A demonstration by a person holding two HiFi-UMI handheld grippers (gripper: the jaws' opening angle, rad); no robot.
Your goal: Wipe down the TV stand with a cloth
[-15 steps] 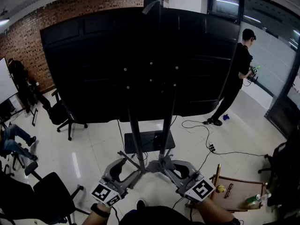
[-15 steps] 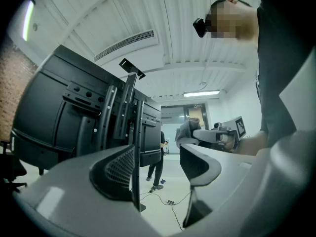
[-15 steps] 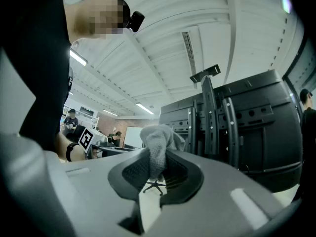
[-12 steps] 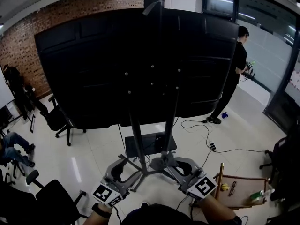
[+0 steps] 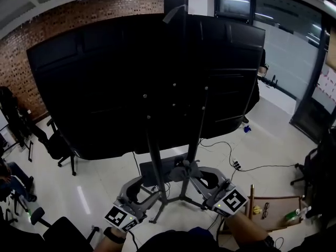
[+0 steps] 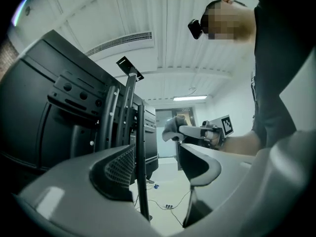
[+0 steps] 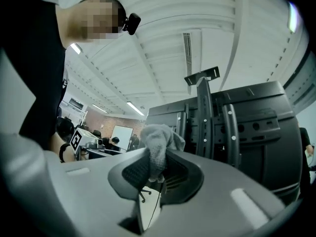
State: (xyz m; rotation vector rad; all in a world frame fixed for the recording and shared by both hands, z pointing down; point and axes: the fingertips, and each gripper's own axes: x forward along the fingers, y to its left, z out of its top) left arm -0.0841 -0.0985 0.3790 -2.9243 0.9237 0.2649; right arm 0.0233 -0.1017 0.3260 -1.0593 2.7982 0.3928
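Two hand-held grippers sat low at the TV stand (image 5: 154, 151), under the black screen (image 5: 131, 77) it carried. My right hand-held gripper (image 5: 193, 175) (image 7: 155, 169) had its jaws closed on the grey cloth (image 5: 184, 168) (image 7: 159, 137), bunched at the stand's right upright just above the base legs. My left hand-held gripper (image 5: 148, 192) (image 6: 158, 167) had its jaws apart, with the stand's left upright between them, nearer the left jaw. I couldn't tell whether they touched.
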